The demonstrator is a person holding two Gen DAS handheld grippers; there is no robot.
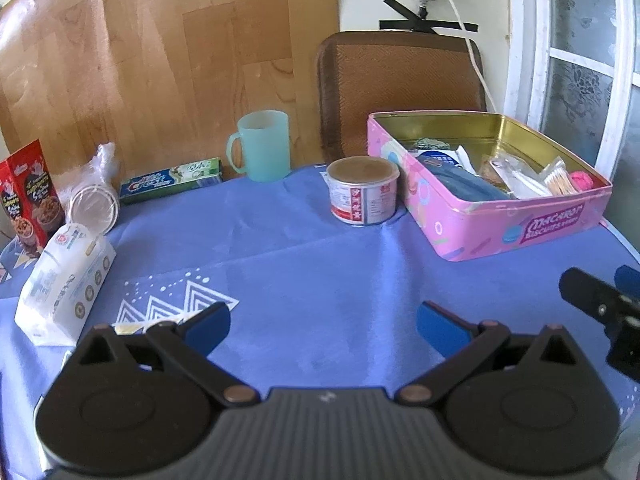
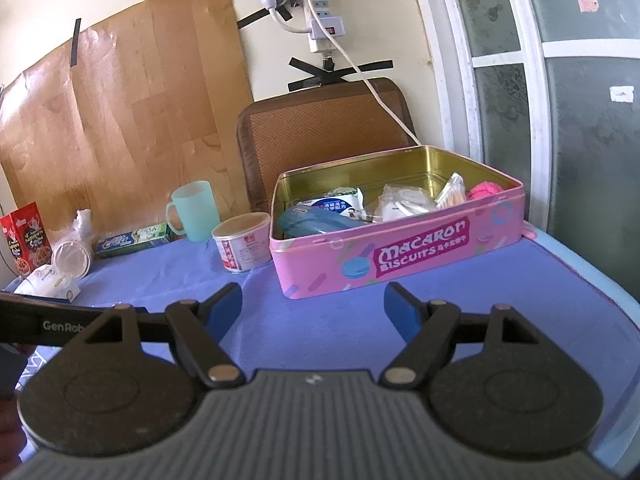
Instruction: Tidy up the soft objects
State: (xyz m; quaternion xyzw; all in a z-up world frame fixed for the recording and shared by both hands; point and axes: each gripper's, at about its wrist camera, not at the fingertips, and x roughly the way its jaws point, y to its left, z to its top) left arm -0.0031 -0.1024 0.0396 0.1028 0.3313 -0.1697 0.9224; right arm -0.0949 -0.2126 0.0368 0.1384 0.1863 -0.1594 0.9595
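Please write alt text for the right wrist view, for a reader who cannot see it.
The open right gripper hovers, holding nothing, over a blue tablecloth, facing an open pink tin of small items. A can, mug and toothpaste box stand further left.

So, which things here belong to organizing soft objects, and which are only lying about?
Belong to the job:
- pink macaron biscuit tin, open, already holding items
- white soft tissue pack, likely
- clear crumpled plastic bag, possibly

Only lying about:
- pale green plastic mug
- round metal can
- green toothpaste box
- red cereal box
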